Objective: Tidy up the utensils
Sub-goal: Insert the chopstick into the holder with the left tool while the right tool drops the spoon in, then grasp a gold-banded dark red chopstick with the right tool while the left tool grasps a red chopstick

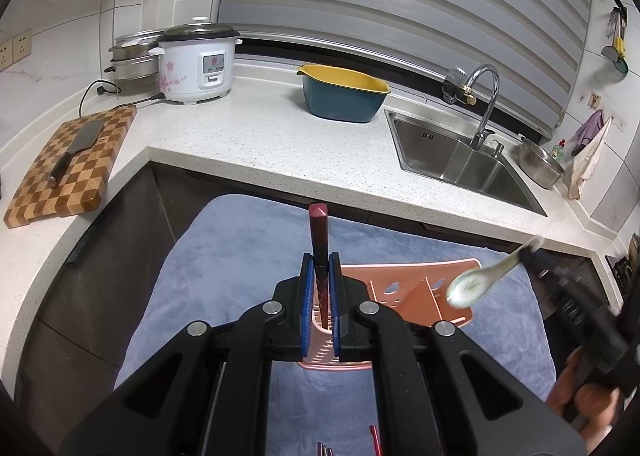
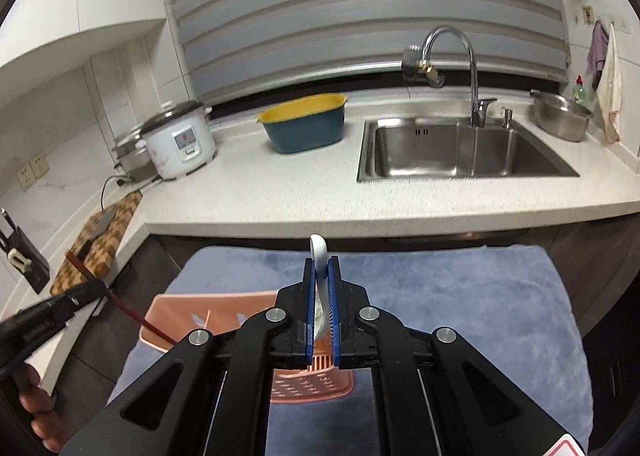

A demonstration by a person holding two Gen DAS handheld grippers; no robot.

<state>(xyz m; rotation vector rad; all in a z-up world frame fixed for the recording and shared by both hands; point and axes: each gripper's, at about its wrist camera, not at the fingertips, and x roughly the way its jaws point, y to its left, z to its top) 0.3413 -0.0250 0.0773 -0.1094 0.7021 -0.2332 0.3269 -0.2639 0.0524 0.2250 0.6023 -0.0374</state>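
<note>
My left gripper [image 1: 321, 256] is shut on dark red chopsticks [image 1: 319, 232], held upright over the pink utensil holder [image 1: 424, 288]. My right gripper [image 2: 321, 261] is shut on a white ceramic spoon [image 2: 319, 252], handle end sticking up, bowl down above the pink utensil holder [image 2: 224, 316]. The spoon with a green pattern [image 1: 472, 288] also shows in the left wrist view, held by the right gripper [image 1: 532, 252]. The left gripper [image 2: 96, 288] and chopsticks [image 2: 120, 302] show at the left of the right wrist view. The holder lies on a blue towel [image 1: 224, 280].
More red chopsticks [image 1: 374, 440] lie on the towel at the near edge. On the counter are a checkered cutting board with cleaver [image 1: 68, 164], rice cooker [image 1: 198, 64], yellow-blue basin [image 1: 342, 96], sink [image 1: 460, 156] with faucet, and a steel bowl [image 1: 540, 168].
</note>
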